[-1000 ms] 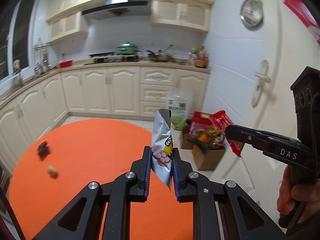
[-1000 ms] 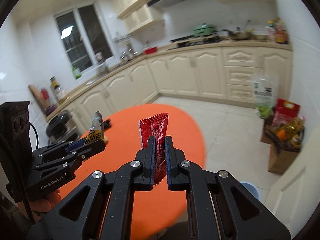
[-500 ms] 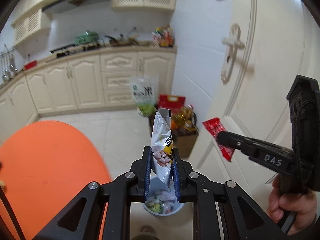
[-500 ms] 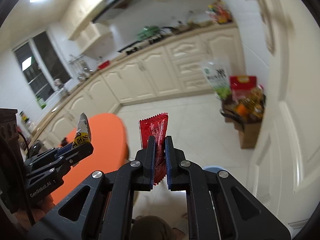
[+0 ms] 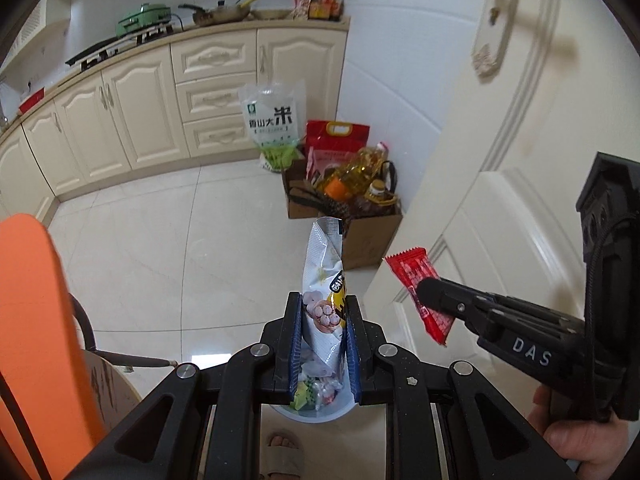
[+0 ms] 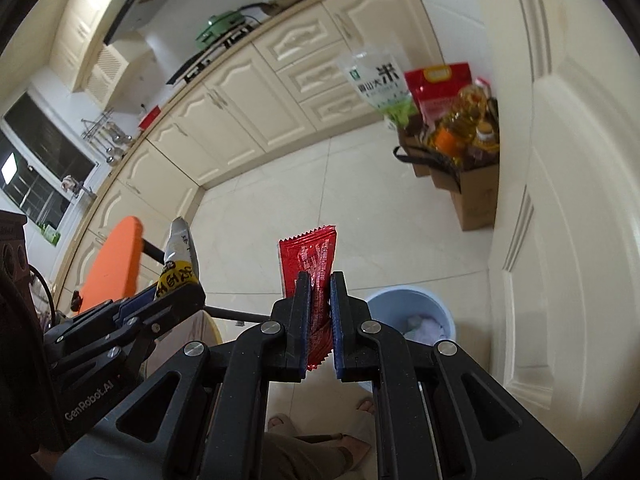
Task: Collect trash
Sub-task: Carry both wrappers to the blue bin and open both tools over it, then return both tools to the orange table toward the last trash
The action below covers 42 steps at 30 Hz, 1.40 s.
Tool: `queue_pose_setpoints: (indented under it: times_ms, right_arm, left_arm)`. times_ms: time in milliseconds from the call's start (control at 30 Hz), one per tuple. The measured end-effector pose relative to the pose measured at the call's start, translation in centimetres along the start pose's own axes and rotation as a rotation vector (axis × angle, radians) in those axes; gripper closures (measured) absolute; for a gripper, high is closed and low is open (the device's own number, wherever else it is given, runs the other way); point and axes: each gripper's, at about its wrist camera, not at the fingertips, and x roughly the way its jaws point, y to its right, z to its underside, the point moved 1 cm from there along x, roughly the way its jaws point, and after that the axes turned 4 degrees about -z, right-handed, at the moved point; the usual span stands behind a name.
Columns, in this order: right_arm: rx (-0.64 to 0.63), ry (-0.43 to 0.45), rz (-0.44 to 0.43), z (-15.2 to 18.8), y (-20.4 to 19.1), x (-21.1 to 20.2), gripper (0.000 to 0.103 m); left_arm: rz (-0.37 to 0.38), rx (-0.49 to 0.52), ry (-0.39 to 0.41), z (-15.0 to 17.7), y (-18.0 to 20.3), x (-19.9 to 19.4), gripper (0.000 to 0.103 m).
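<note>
Left claw marked "GenRobot.AI", clamped on a silver snack wrapper above the pale blue trash bin, right claw marked "DAS", pinching a red wrapper near the bin, rice bag printed 米 against the cabinets

silver snack wrapper upright; red wrapper upright; blue bin below, part-filled

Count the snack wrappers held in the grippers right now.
2. A silver-and-white foil snack wrapper is pinched in the left gripper; a red plastic wrapper is pinched in the right gripper. More trash lies in the bin below.
</note>
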Motion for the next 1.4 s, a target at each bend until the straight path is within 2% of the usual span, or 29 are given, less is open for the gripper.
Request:
queue_pose_setpoints:
  times_ms: [200,267,333,400,433,467,500,533,567,633,667,733,900,1067,1200,1400]
  right_arm:
    - [0.018,-0.015,-0.003,-0.8,1.4,2.0,0.094]
    - [0.018,-0.024,0.003,-0.8,1.4,2.6,0.094]
    - [0.019,-0.040,0.020,-0.8,1.7,3.3,0.091]
    - [0.026,-0.046,0.030,-0.8,2.0,3.8,0.089]
    - [0.033,-0.050,0.031,-0.9,2.2,4.0,0.087]
    - [0.040,-0.055,0.038,-0.7,2.5,4.2,0.084]
    - [0.045,-0.056,0.051,-0.7,2.7,4.3,0.069]
    - [0.050,-0.054,0.059,-0.7,2.8,4.3,0.058]
    - [0.064,-0.049,0.064,-0.6,3.1,4.1,0.053]
    - [0.091,-0.038,0.071,-0.6,3.5,3.7,0.030]
    - [0.100,-0.025,0.076,-0.6,3.5,3.3,0.021]
    - [0.119,0.001,0.087,-0.6,3.5,2.6,0.001]
    - [0.200,0.029,0.052,-0.7,2.9,0.9,0.000]
    - [0.226,0.075,0.015,-0.8,0.7,-1.4,0.000]
    - [0.196,0.132,0.008,-0.6,-2.9,-4.1,0.000]
    - [0.092,0.199,0.029,-0.2,-10.3,-7.7,0.000]
  left_arm:
    - [-0.017,-0.001,-0.040,-3.1,1.7,4.8,0.086]
    - [-0.025,0.011,-0.064,-3.6,2.0,6.2,0.077]
    - [-0.039,0.014,-0.098,-3.5,2.0,7.5,0.054]
    - [-0.036,0.005,-0.107,-4.1,2.1,8.1,0.044]
    - [-0.045,0.004,-0.118,-4.3,2.3,8.6,0.032]
    - [-0.057,0.003,-0.128,-4.4,2.3,8.7,0.025]
    - [-0.071,0.000,-0.136,-4.7,2.5,9.1,0.013]
    - [-0.093,-0.003,-0.136,-5.0,2.6,9.2,0.009]
    - [-0.108,-0.002,-0.132,-5.2,2.7,9.2,0.008]
    - [-0.117,0.000,-0.124,-5.4,3.1,9.1,0.008]
    - [-0.116,0.001,-0.118,-5.4,3.3,8.8,0.008]
    - [-0.131,0.008,-0.091,-5.4,3.6,7.9,0.001]
    - [-0.148,0.029,-0.011,-4.9,4.4,4.9,0.001]
    - [-0.137,0.009,0.061,-2.7,3.8,-0.2,0.001]
    - [-0.140,-0.020,0.129,-0.7,2.2,-4.7,0.001]
    - [-0.160,-0.081,0.229,4.5,-2.0,-13.1,0.001]
